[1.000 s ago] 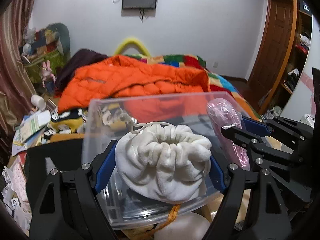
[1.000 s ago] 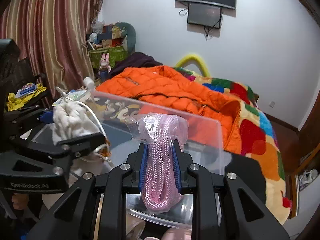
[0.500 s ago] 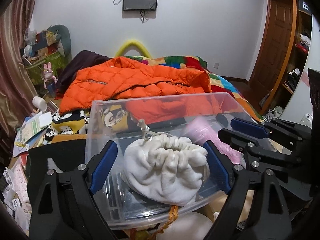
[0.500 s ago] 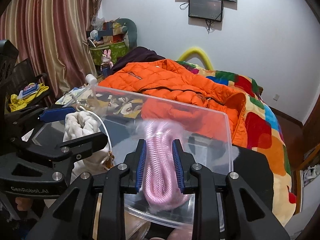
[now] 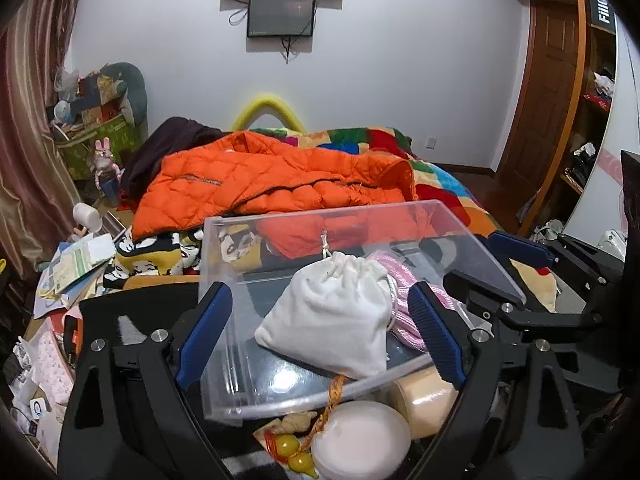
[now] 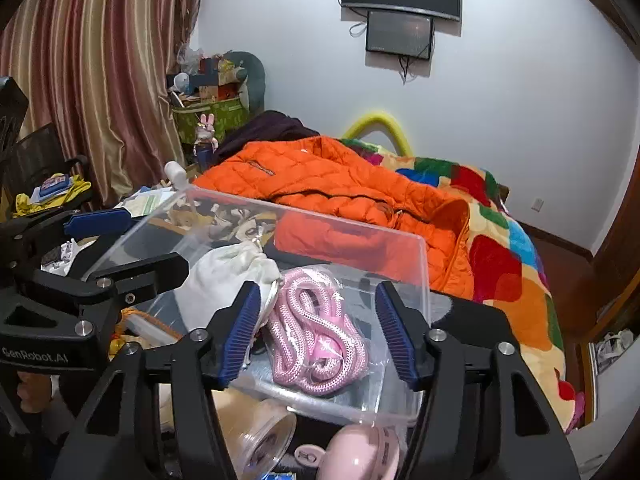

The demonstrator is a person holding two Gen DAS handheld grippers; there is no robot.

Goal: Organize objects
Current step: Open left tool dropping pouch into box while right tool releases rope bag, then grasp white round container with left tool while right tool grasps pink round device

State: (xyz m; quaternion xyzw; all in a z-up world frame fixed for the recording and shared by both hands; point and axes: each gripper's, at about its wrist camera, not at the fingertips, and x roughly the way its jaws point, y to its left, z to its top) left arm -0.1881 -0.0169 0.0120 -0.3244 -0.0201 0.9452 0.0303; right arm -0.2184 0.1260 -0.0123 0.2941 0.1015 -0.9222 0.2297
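Observation:
A clear plastic bin (image 5: 224, 240) stands on the dark table in front of me; it also shows in the right wrist view (image 6: 420, 264). A white drawstring pouch (image 5: 332, 316) lies inside it, also seen in the right wrist view (image 6: 224, 272). A bagged pink rope (image 6: 316, 340) lies beside the pouch in the bin, partly hidden in the left wrist view (image 5: 400, 280). My left gripper (image 5: 320, 336) is open around the pouch without touching it. My right gripper (image 6: 318, 336) is open above the rope.
Below the bin's near wall lie a white round lid (image 5: 360, 440), a tan tape roll (image 5: 424, 400), a yellow gourd charm (image 5: 292, 452) and a pink round case (image 6: 356, 456). An orange jacket (image 5: 260, 180) covers the bed behind. Papers (image 5: 76, 268) clutter the left.
Both grippers opened. The left one let go of the white pouch and the right one let go of the pink rope; both items dropped into the bin and lie flat.

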